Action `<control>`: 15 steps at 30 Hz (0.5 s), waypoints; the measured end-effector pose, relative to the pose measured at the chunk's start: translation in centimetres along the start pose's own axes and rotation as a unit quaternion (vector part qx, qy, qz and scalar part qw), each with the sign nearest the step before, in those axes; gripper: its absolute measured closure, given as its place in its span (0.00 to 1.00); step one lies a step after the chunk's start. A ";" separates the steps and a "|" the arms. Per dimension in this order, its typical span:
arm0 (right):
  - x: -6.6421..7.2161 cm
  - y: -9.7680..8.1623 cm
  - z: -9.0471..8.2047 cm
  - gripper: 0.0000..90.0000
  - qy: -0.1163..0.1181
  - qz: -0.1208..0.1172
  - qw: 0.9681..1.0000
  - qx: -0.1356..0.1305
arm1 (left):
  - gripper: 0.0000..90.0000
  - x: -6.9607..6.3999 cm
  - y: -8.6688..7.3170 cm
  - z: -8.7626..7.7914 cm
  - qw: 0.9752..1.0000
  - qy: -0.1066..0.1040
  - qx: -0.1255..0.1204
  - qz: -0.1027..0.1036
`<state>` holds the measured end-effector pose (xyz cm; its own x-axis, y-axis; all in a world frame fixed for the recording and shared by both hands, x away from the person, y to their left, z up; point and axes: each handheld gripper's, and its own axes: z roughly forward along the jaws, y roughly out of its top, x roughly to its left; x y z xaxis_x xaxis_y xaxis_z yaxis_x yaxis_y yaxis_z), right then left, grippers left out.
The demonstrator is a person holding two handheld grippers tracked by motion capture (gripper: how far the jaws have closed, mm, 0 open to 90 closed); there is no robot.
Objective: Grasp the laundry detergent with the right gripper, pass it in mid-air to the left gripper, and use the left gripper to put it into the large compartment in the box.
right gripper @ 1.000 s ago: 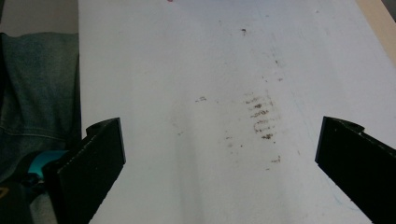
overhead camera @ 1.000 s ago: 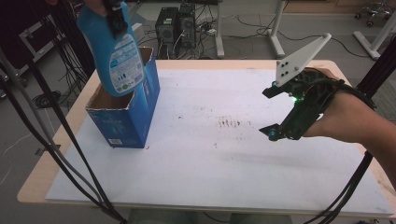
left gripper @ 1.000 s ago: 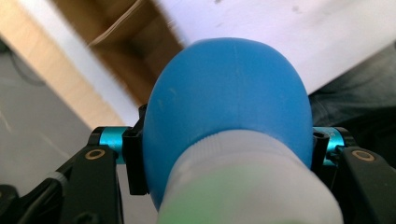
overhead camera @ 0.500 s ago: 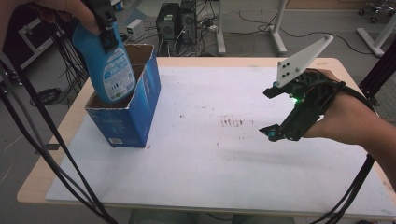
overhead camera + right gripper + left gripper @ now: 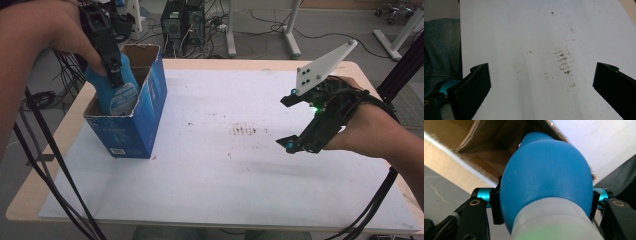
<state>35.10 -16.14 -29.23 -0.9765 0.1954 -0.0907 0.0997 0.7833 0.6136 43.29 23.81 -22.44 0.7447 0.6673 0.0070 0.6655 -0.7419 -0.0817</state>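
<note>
blue bottle point(image 5: 546, 175) clamped between left gripper point(image 5: 112, 70) fingers

We saw the blue bottle point(image 5: 116, 92) taking up most of the open box point(image 5: 131, 129) at the table's point(image 5: 210, 200) far left (little room beside it); the white middle lay bare for passing.

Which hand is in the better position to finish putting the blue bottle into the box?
Left. The left hand-held gripper already clamps the blue bottle partly inside the box; the right hand-held gripper is open, far away.
</note>
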 end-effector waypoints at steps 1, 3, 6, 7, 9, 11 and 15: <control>0.0 0.0 0.1 0.01 0.001 0.001 1.000 0.001 | 0.42 0.0 0.0 0.4 1.000 -0.001 -0.002 -0.001; 0.0 0.0 0.2 0.01 0.000 0.001 1.000 0.002 | 0.42 0.0 0.1 1.4 1.000 0.000 -0.001 0.011; 0.0 0.1 0.6 0.01 0.000 0.003 1.000 0.002 | 0.42 0.0 0.3 2.5 0.999 0.006 0.002 0.032; 0.0 0.1 0.7 0.01 0.000 0.004 1.000 0.003 | 0.42 0.0 0.4 2.7 0.999 0.007 0.003 0.036; 0.0 0.1 0.9 0.01 0.002 0.004 1.000 0.004 | 0.42 0.0 0.5 3.4 0.999 0.009 0.004 0.050; 0.0 0.1 1.0 0.01 0.003 0.004 1.000 0.005 | 0.42 0.0 0.6 3.9 0.998 0.010 0.004 0.060; -0.1 0.0 1.1 0.01 0.004 0.006 1.000 0.006 | 0.42 0.0 0.9 4.8 0.997 0.007 0.010 0.071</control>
<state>35.44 -15.48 -30.07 -0.9767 0.2000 -0.0782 0.1130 0.7882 0.6050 43.67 23.51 -27.30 0.8326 0.5538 0.0082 0.5516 -0.8277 -0.1036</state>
